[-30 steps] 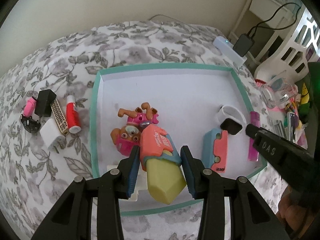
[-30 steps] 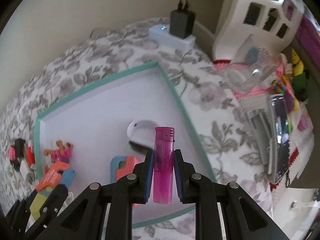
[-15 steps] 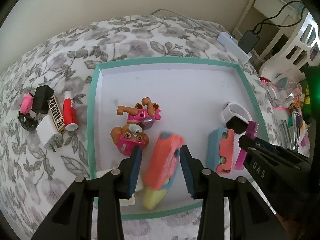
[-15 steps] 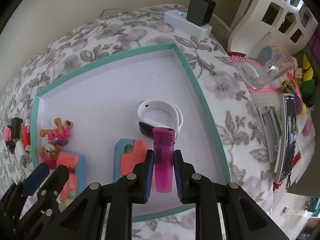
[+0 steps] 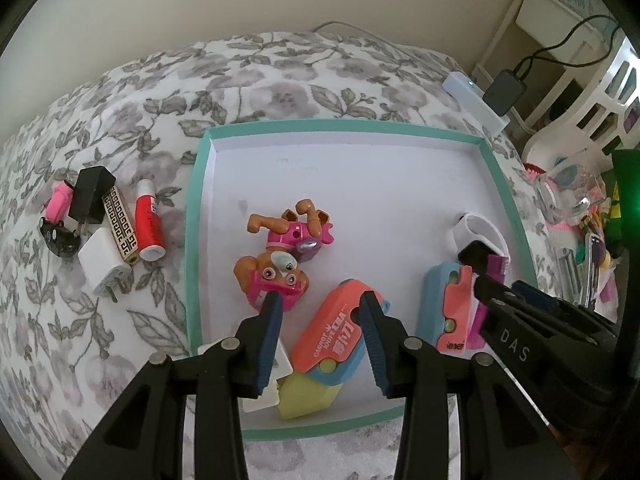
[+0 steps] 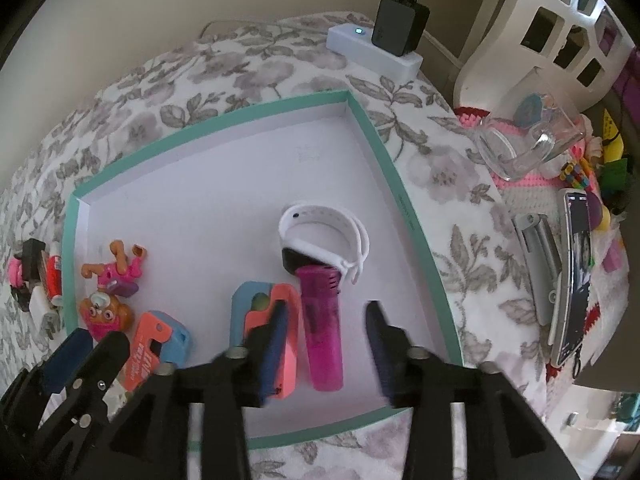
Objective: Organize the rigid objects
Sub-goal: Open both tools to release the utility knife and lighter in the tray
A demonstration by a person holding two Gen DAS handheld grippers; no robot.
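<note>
A second ago my right gripper (image 6: 326, 344) pinched the magenta lighter (image 6: 321, 328) above the teal-rimmed tray (image 5: 191, 216); now its jaws are opening and the lighter lies free on the tray floor between them, touched by neither pad. My left gripper (image 5: 319, 334) held the carrot knife toy (image 5: 334, 344) up; now that toy lies on the tray floor too, its yellow tip toward the tray's near rim, and my jaws stand spread over it without pressing.

So, judging by how things lie, both of these drops are done. Inside the tray I count the lighter, with its top against the white-strapped watch (image 6: 324, 236), the blue and coral case (image 6: 264, 320) just beside the lighter, the carrot knife toy, and the two brown-and-pink toy dogs (image 5: 280, 256) nearer the tray's left wall.

What seems left sits outside the tray, on the floral cover beyond its left wall: a red tube (image 5: 147, 222), a patterned gold lighter (image 5: 121, 226), a white plug (image 5: 103, 266), a black charger (image 5: 91, 196), and a pink thing (image 5: 58, 202). I would guess those go in next.
</note>
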